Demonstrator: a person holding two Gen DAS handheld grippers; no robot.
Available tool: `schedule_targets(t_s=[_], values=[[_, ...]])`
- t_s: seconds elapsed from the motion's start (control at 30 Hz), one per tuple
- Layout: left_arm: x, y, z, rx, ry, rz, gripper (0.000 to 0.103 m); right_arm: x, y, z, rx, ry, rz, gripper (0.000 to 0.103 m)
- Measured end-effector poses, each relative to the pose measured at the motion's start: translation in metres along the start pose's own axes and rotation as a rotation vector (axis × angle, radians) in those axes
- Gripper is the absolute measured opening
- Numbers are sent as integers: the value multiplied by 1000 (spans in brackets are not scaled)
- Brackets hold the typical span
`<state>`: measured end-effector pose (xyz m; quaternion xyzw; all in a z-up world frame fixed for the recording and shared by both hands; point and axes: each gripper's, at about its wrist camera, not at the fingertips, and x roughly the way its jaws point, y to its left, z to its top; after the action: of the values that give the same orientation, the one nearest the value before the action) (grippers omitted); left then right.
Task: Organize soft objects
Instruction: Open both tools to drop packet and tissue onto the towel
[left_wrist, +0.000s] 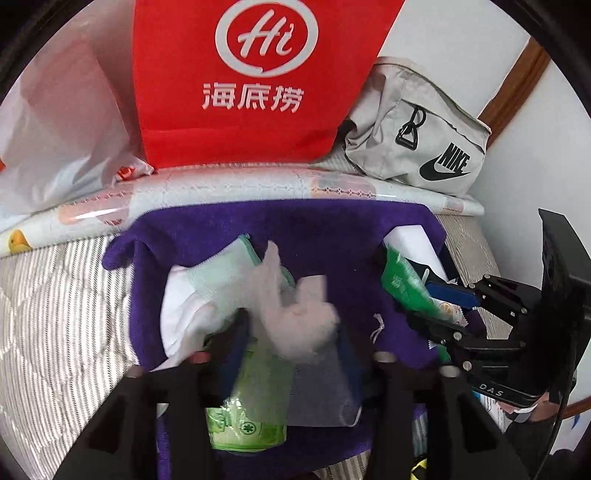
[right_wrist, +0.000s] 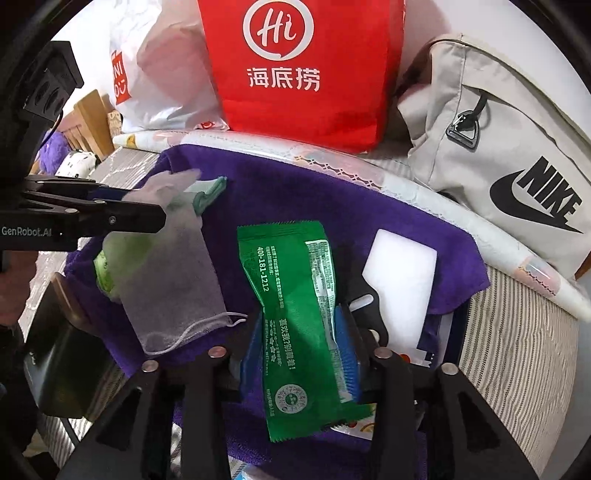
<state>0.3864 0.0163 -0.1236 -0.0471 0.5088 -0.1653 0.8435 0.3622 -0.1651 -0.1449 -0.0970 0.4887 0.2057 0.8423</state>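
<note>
Purple towel (right_wrist: 295, 192) lay spread under both sets of fingers, and on it the work stood half done. The left gripper (left_wrist: 291, 354) had its fingers closed on the rumpled top of a sheer mesh pouch (right_wrist: 173, 280), which hung down from them with a pale green packet (left_wrist: 247, 413) inside; its drawstring mouth sagged open toward the right gripper (right_wrist: 299, 354). That one's fingers pinched the sides of a green sachet (right_wrist: 299, 314), flat between them and pointing ahead. My worry was the pouch: held only by bunched fabric, it might slip, or its mouth might fold shut as the sachet came in, so the packet would catch on the drawstring and drop onto the towel. Just right of the right fingers sat a white foam block (right_wrist: 400, 284), close enough to be nudged. Beyond both pairs stood a red bag (right_wrist: 303, 66), a grey Nike bag (right_wrist: 509, 155) to its right and a white plastic bag (right_wrist: 162, 66) to its left, none of them in the way
</note>
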Motion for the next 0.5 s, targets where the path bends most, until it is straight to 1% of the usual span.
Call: schedule_targets(t_s=[0.03,0.07,0.1,0.13,0.23,0.3,0.37,0.5], values=[[-2,0,-1,4,-8,10,64,-1,-1,0,1,-4,6,53],[-6,-1,-2,10,-20,21,64,-3,-1,-1,2,-12,10,57],[-10,-1,-3,15,-26,24,64,-5,-1,-2,4,-25,10,64],[-13,-1,-5,20,-28,23,64,-8,-1,-3,4,-34,8,66],[-20,-1,-7,20,-30,28,64,-16,-2,-4,16,-50,11,66],[-25,-1,-11,18,-31,45,64,-21,-1,-6,23,-46,22,66],[-29,0,-14,16,-32,60,64,-27,0,-9,24,-51,9,66],[-42,1,-27,8,-39,78,64,-46,4,-18,46,-83,13,66]])
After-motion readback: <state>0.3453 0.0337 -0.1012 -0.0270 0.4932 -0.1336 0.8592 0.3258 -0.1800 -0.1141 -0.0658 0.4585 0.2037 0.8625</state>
